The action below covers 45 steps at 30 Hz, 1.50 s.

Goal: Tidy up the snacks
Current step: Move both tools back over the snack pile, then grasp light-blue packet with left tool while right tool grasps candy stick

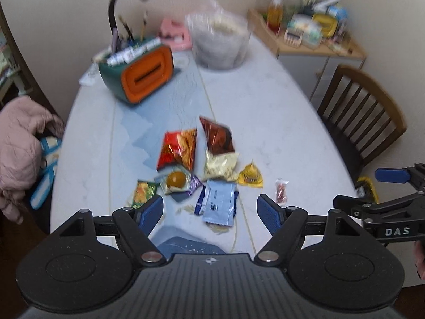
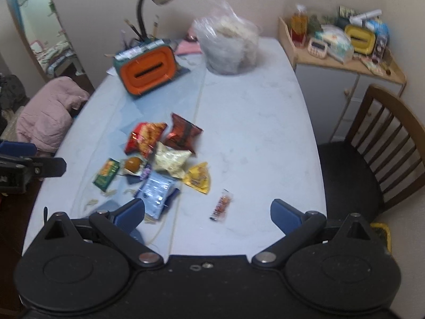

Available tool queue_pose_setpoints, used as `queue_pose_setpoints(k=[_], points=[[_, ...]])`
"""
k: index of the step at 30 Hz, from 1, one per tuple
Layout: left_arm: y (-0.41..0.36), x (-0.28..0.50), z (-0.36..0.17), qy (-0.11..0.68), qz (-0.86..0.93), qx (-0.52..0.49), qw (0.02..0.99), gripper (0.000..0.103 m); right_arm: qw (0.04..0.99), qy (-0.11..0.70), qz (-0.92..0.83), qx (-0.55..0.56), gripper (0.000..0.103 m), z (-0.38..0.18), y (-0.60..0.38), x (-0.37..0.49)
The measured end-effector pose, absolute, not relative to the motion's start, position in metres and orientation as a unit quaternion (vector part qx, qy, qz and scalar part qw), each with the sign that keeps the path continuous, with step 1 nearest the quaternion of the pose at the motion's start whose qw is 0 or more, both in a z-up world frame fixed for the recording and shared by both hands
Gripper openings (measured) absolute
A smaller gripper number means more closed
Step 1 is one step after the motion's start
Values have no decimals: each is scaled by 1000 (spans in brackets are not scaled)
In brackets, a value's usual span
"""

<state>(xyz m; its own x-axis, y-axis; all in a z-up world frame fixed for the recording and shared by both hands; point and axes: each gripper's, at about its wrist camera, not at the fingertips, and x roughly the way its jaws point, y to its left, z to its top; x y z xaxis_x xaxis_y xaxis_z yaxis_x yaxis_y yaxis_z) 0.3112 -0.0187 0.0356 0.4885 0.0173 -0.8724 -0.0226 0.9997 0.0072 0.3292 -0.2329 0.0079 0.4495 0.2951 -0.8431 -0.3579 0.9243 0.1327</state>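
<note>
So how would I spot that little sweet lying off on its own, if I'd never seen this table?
Start at the pale table and find the heap of snack packets in the middle. Go to the heap's near right edge, where a yellow triangular packet lies. Just beyond it, apart from everything, is a small clear-wrapped reddish candy: the only loner, and far smaller than any packet.
</note>
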Motion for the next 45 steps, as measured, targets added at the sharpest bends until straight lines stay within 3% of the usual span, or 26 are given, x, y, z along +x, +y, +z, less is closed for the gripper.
queue_pose_setpoints(k=[8, 17, 26, 34, 40, 45], points=[[-30, 363, -41, 566, 25, 2, 824, 77, 822, 542, 175, -15, 99, -60, -234, 375], [-30, 405, -109, 611, 57, -21, 789, 77, 794, 588, 154, 4, 86, -128, -224, 413], [-35, 424, -150, 637, 69, -19, 767, 77, 782, 606, 144, -3, 78, -165, -213, 426], [-28, 434, -171, 640, 85, -43, 763, 76, 779, 609, 150, -12, 61, -177, -202, 427], [-26, 436, -176, 638, 81, -59, 763, 58, 787, 597, 155, -37, 45, -176, -191, 424], [-25, 434, -176, 634, 84, -66, 766, 49, 793, 586, 154, -58, 29, -176, -186, 419]])
